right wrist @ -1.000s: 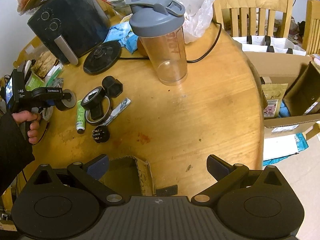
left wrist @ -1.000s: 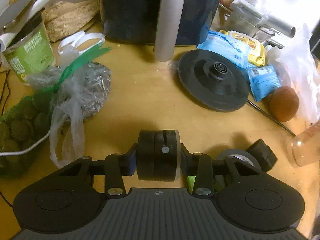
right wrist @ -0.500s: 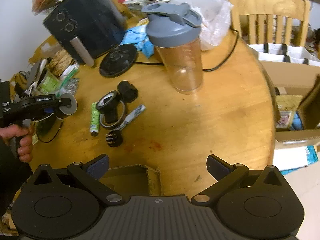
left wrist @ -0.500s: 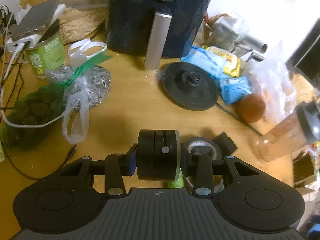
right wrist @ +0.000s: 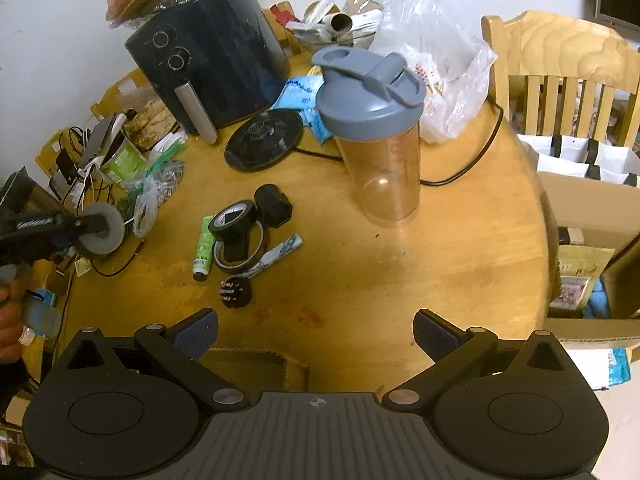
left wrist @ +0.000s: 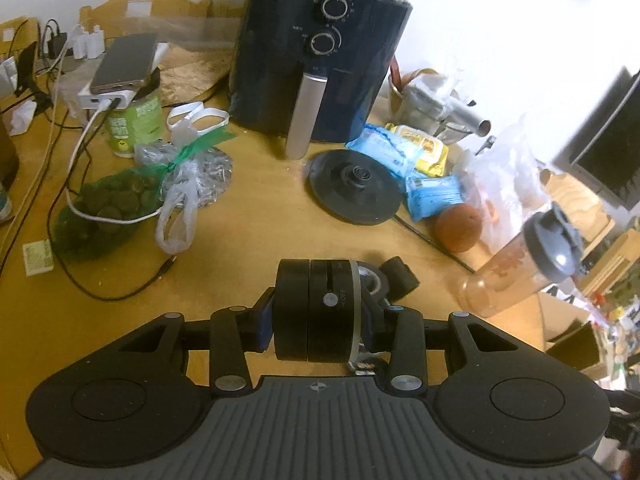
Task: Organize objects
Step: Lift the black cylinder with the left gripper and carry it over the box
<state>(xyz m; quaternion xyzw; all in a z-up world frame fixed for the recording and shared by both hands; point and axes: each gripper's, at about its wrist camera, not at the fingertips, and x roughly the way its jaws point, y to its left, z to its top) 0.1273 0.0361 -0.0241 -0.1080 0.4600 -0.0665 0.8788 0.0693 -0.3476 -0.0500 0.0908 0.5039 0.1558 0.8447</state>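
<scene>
Your left gripper (left wrist: 318, 316) has its fingers clamped on a black round device (left wrist: 318, 310), a thick disc with a small switch marked OFF on its rim, carried above the counter (left wrist: 248, 236). In your right wrist view that same gripper (right wrist: 86, 226) sits at 9 o'clock with the disc (right wrist: 100, 230) seen face-on. Your right gripper (right wrist: 316, 332) has its fingers wide apart with nothing between them, hovering over the near edge of the counter (right wrist: 400, 272), above a cardboard box (right wrist: 256, 364) whose open top shows at 6 o'clock.

From your right wrist view, nearest comes a small black bit holder (right wrist: 236, 292) at 10 o'clock. Just beyond it lies a cluster: a green tube (right wrist: 203, 248), a silver packet (right wrist: 276, 254), a flat brown tape ring (right wrist: 240, 250) with a black tape roll (right wrist: 232, 220) leaning over it, and a black block (right wrist: 274, 206) touching the roll's far side. At 12 o'clock stands a clear shaker bottle (right wrist: 378, 148) with a grey lid, upright and well apart from the cluster. Farther, at 11 o'clock, a black kettle base (right wrist: 264, 144) lies flat with its cord running behind the bottle, and a dark air fryer (right wrist: 208, 68) stands behind it. At 1 o'clock a wooden chair (right wrist: 560, 76) stands beyond the counter's edge.
</scene>
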